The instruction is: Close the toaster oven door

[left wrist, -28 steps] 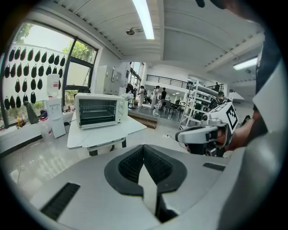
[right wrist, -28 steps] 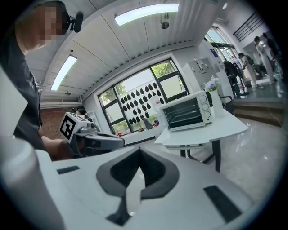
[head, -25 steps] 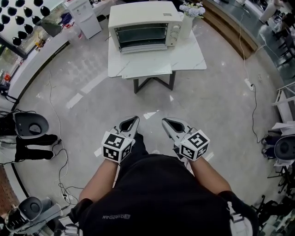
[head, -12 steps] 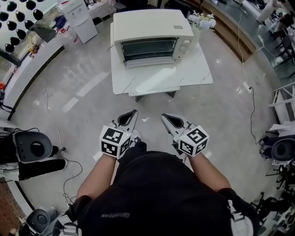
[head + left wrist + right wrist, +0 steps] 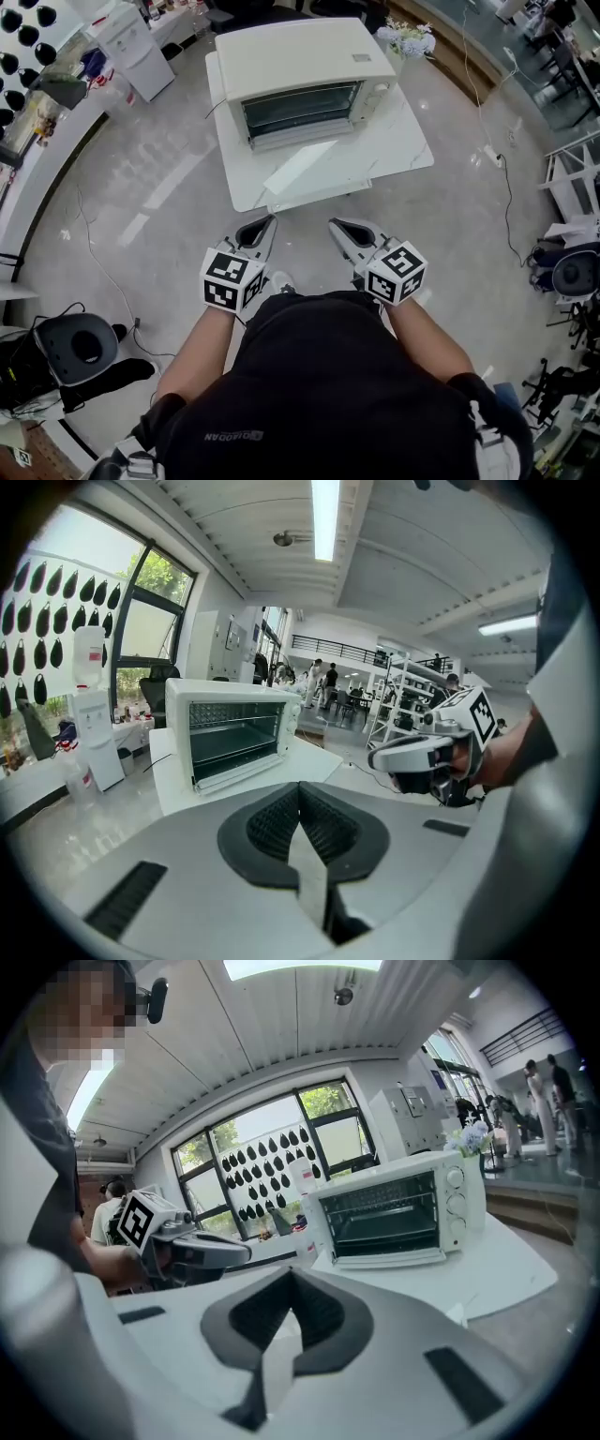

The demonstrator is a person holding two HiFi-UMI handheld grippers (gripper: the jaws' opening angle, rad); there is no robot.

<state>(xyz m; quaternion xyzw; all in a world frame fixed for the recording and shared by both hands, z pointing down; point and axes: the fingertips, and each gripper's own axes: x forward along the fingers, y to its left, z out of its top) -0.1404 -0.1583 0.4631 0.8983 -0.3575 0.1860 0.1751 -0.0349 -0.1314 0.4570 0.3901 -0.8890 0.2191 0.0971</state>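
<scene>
Item count at the oven station

We are counting one toaster oven with three knobs, one white table, one vase of flowers and one water dispenser. We are recording two handheld grippers, the left gripper and the right gripper. Each is carrying one cube, so we are tallying two: the left marker cube and the right marker cube. On the floor we are logging one power strip.
</scene>
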